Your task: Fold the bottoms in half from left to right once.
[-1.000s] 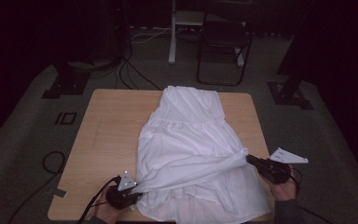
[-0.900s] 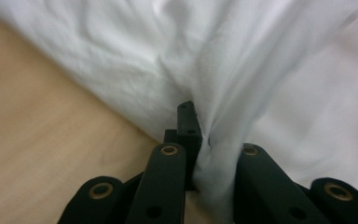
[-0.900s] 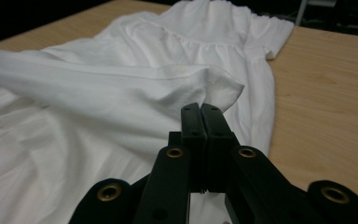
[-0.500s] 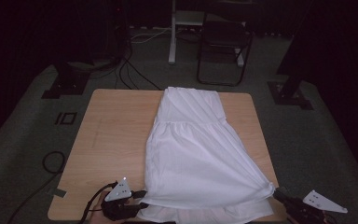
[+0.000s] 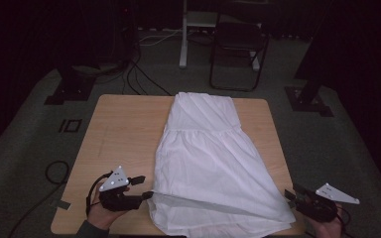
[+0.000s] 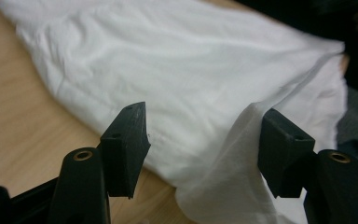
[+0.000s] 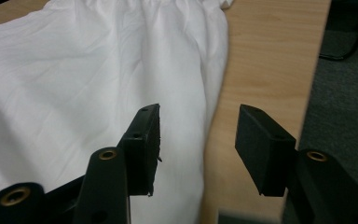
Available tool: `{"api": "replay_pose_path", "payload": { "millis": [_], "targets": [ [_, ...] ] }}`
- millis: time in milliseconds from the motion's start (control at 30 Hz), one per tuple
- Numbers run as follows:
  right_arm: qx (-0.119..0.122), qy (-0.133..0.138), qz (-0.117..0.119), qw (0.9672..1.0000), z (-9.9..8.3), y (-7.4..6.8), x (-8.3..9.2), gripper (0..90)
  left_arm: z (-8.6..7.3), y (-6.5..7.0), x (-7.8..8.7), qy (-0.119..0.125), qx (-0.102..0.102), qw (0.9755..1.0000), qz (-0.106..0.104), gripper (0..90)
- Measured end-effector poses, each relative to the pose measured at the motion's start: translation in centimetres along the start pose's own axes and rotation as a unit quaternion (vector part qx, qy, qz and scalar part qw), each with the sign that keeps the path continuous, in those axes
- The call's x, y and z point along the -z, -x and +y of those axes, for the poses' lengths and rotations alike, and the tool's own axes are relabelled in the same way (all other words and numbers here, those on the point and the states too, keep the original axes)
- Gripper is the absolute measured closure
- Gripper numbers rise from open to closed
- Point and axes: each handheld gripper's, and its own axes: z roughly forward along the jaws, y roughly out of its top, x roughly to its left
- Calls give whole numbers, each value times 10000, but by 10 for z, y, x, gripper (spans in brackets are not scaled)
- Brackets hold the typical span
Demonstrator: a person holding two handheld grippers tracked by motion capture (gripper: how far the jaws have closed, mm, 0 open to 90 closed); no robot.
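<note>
White dress: spread flat on wooden table, hem toward near edge; left gripper and right gripper flank hem corners, jaws spread, empty; judged released after smoothing, next grasp needs closing on hem.

Worktop: pale wood-look surface, smooth, faint grain, low sheen.

White garment lying on the worktop: thin woven cloth, matt, softly creased, gathered seam across its upper part; the hem nearest the left claw looks slightly translucent where a single layer lifts.

Left claw: jaws of black matt plastic, brass-coloured metal inserts at the pivots. Right claw, at the worktop's opposite near corner: same black matt plastic; inner pad faces look finely rough.

Floor around the worktop: grey carpet, rough matt.
</note>
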Motion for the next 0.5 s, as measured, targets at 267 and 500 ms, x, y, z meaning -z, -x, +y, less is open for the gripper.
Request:
{"api": "replay_pose_path", "payload": {
  "millis": [267,500],
  "targets": [
    [175,-155,117,9997,24,0,-43,465,1,13,18,190,-99,9981,-584,308],
    [212,-217,94,9995,44,2,-72,467,4,-2,7,144,10,9997,-195,297]
  ]
}}
